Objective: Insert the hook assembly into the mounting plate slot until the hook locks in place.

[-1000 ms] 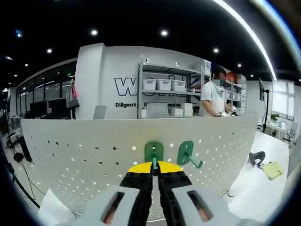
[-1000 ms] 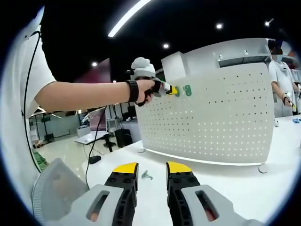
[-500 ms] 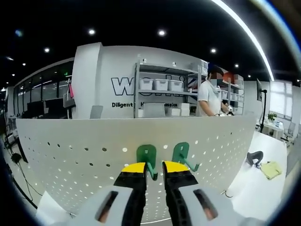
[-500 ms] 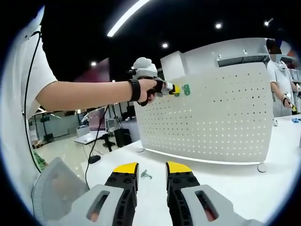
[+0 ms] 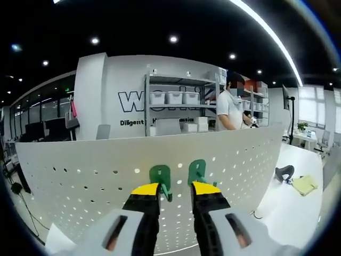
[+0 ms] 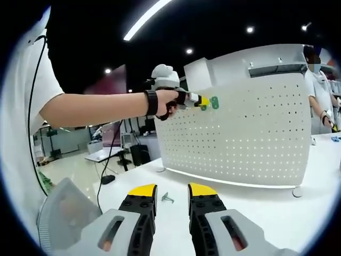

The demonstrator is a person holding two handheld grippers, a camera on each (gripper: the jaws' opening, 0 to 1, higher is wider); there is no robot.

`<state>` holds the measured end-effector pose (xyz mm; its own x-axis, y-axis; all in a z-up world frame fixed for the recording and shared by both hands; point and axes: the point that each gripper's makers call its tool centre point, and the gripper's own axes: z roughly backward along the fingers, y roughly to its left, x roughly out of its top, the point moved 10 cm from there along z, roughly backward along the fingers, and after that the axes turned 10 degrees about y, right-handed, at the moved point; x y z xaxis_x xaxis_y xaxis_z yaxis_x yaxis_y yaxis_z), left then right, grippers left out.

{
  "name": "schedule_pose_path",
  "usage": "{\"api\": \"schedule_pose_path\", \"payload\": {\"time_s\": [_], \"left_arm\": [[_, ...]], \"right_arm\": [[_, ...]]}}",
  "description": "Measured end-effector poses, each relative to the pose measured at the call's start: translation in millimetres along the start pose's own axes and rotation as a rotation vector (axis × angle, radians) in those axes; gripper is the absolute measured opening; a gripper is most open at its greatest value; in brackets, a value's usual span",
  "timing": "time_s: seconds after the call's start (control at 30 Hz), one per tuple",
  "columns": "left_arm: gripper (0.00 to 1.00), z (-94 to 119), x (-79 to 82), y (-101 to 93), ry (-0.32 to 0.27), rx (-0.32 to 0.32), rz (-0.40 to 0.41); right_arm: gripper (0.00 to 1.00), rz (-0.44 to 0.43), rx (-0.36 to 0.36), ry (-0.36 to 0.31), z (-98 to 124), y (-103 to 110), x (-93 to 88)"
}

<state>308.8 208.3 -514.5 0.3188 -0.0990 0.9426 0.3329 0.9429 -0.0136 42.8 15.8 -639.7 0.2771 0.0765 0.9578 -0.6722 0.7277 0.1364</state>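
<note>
Right gripper view: white table (image 6: 277, 213) under pegboard (image 6: 240, 128).

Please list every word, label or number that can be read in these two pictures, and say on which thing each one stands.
"W": large dark letters on the white wall behind the shelves; the rest is hidden by the shelves.
"Dilige": smaller dark line below it on the same wall; the rest is hidden.
In the right gripper view, no text is readable.
</note>
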Motion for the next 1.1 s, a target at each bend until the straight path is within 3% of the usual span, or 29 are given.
{"api": "schedule_pose_path", "payload": {"time_s": [0.73,1.1], "left_arm": [[0.32,49.7,-27.2,9.9,0.013,-0.05,-0.064],[0.34,66.6,-48.8,14.5,0.04,-0.084,-0.079]], "right_arm": [[0.23,0.039,0.023,0.023,-2.3,21.1,6.5],[0.23,0.047,0.027,0.019,-12.4,34.3,8.1]]}}
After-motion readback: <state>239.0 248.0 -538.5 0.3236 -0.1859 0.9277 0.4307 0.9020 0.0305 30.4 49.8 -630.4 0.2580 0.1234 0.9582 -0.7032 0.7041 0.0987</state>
